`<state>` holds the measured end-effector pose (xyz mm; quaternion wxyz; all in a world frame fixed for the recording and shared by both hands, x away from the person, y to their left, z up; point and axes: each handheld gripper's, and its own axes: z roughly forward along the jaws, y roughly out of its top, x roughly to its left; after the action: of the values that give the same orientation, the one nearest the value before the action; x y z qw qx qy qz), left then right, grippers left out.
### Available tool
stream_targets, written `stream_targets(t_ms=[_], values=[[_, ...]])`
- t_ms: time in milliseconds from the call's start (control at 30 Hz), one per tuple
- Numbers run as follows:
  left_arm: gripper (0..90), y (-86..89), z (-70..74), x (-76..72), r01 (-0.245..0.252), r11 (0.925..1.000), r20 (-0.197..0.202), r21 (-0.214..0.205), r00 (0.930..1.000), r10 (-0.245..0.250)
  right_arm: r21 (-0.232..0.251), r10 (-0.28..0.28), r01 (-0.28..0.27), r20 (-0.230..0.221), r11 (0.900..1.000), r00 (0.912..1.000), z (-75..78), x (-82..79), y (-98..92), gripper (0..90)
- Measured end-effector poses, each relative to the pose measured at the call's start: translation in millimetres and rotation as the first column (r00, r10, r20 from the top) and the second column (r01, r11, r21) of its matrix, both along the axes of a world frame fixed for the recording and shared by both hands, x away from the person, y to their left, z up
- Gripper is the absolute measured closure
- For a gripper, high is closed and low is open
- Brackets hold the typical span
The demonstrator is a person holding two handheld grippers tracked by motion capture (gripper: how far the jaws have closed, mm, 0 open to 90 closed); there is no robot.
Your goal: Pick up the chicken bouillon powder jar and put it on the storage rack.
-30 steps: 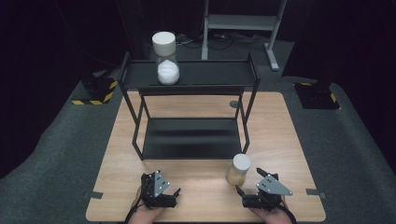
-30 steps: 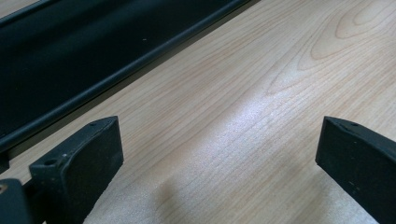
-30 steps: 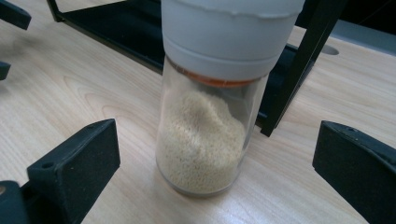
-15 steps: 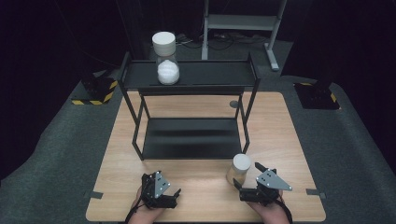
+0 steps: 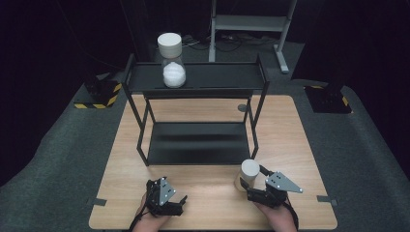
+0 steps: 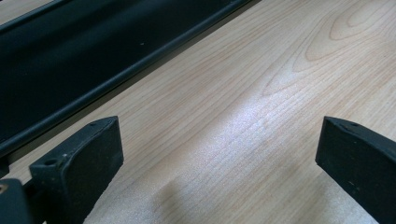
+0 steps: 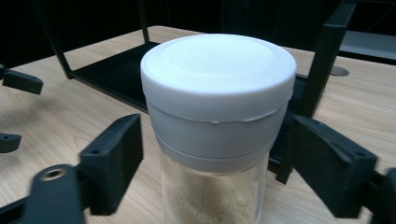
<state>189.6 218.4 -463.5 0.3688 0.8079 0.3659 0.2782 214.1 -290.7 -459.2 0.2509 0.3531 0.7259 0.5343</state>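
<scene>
A clear jar with a white lid and tan powder (image 5: 249,170) (image 7: 218,93) stands on the wooden table (image 5: 203,191) near its front right. My right gripper (image 5: 251,177) (image 7: 215,154) has its jaws on either side of the jar, just below the lid. They have just been closing, and a narrow gap still shows at each pad. My left gripper (image 5: 180,205) (image 6: 219,154) rests open at the front left, with bare wood between its jaws. Its jaw tips also show at the left edge of the right gripper view.
A black two-tier rack (image 5: 198,140) stands mid-table, its lower shelf just beyond the jar. A second white-lidded jar holding white powder (image 5: 172,67) sits on the upper shelf (image 5: 222,76) at the left. A small round grommet (image 5: 242,108) lies behind the rack.
My right gripper has slid left up to the jar, so the jar now stands between its jaws, and the jaws have narrowed. The left gripper has stayed in place.
</scene>
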Motion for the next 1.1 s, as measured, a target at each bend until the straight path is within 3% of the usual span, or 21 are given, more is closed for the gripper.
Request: stream_targets(t_ms=[300,667,1100], values=[[1.1,1.3,-0.4,-0.2,0.003,1.0,0.002,-0.006,1.0,-0.003,0.017,0.015,-0.015,0.011,0.9997,0.9998,-3.3,5.5,0.6,32.8],[1.1,3.4,-0.2,1.1,0.008,0.9999,-0.004,-0.015,1.0,-0.008,0.017,0.023,-0.023,0.03,0.9996,0.9993,-6.9,6.8,-1.5,34.1],[1.1,2.9,1.2,4.2,0.035,0.9994,-0.016,-0.001,0.9993,-0.035,-0.002,0.037,-0.037,0.031,0.9993,0.9988,4.3,13.0,4.3,34.1]])
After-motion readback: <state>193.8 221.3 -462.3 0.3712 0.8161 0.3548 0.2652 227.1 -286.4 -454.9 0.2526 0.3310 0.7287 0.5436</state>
